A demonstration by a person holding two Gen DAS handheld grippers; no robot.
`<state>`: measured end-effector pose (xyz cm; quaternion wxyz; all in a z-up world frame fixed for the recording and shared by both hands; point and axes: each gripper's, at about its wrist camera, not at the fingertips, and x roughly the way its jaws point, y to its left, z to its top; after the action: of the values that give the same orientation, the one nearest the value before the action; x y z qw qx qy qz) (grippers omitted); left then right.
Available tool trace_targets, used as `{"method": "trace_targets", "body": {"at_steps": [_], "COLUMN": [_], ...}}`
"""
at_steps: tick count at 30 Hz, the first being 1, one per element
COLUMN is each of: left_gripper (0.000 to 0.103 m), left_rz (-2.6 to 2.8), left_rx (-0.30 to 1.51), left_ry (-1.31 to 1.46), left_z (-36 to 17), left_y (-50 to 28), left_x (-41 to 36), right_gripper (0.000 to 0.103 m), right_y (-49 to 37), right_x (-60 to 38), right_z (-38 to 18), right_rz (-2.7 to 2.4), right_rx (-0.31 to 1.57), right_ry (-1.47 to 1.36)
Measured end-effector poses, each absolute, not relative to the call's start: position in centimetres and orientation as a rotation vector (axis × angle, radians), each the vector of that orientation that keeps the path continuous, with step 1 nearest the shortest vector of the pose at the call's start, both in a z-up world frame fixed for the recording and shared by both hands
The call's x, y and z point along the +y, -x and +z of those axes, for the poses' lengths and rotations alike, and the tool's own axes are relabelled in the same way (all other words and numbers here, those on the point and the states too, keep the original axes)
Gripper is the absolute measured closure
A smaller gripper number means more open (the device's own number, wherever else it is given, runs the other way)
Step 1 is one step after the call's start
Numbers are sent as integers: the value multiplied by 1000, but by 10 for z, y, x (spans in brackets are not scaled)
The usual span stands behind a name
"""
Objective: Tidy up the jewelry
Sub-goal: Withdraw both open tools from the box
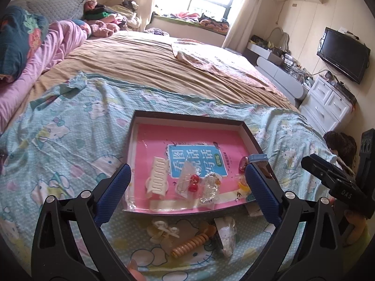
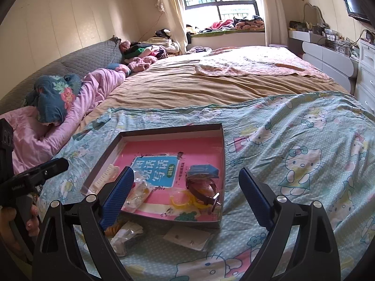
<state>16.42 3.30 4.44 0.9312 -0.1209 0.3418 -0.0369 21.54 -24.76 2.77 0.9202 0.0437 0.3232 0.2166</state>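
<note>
Both my grippers hang with jaws wide apart, nothing between them: left gripper point(image 1: 187, 187), right gripper point(image 2: 187, 194). Nearest me, loose on the bedsheet point(image 1: 70, 128) just before the tray: orange beaded clip point(image 1: 192, 243), pale bow clip point(image 1: 164, 231), bagged piece point(image 1: 226, 236), earring card point(image 2: 187, 236). Beyond, the tray point(image 1: 187, 116) holds white comb clip point(image 1: 158, 175), cherry earrings point(image 1: 193, 182), bead bracelet point(image 1: 211, 187), yellow ring point(image 2: 179, 199), watch point(image 2: 201, 187). Judgement: roughly half sorted; four items left.

Rumpled bed point(image 1: 152, 70), wall television point(image 1: 343, 53), white drawers point(image 1: 328, 103) (beside bed).
</note>
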Motion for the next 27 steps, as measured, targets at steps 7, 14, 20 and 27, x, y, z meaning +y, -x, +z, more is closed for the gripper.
{"method": "trace_targets", "body": {"at_steps": [7, 14, 20, 27], "left_gripper": [12, 12, 12, 12], "left_rz": [-61, -50, -40, -23], "left_rx": [675, 663, 661, 673], "left_ry": [241, 227, 215, 206], "left_z": [52, 57, 58, 52], "left_y": [-152, -141, -131, -120], "left_x": [38, 38, 40, 43], "right_gripper": [13, 13, 13, 13], "right_y": [-204, -193, -184, -173], "right_x": [-245, -242, -238, -234], "right_z": [32, 34, 35, 32], "right_rz": [466, 490, 510, 536], "right_rx": [659, 660, 662, 673], "right_ry": [-83, -74, -63, -46]}}
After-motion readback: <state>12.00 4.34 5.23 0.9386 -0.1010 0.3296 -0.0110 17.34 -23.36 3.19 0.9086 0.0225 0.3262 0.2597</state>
